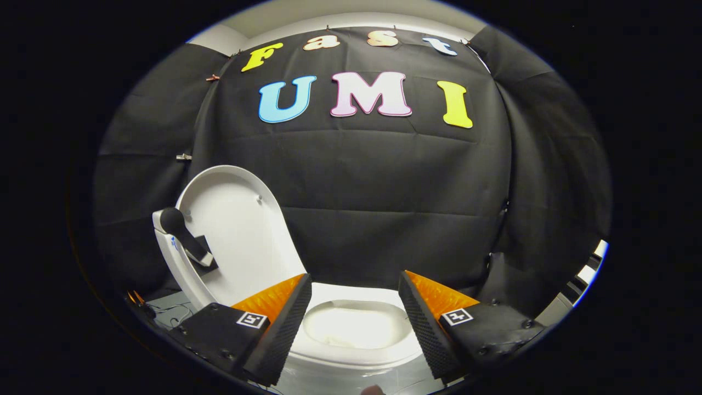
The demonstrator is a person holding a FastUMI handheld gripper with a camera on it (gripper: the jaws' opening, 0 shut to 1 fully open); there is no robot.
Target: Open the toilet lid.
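The white toilet lid [236, 230] stands raised, tilted back to the left of the bowl, with its inner face showing. The seat and bowl [351, 329] lie below, seen between my two fingers. My gripper [355, 288] is open, with a wide gap between the fingertips and nothing held. The left finger [285, 323] sits just in front of the lid's lower edge, and I cannot tell whether it touches it. The right finger [425, 323] is over the bowl's right side.
A black knob on a short arm [184, 233] sticks out at the lid's left side, near the toilet's white body. Black cloth [384, 208] hangs close behind the toilet. Cables [164, 312] lie on the floor at the lower left.
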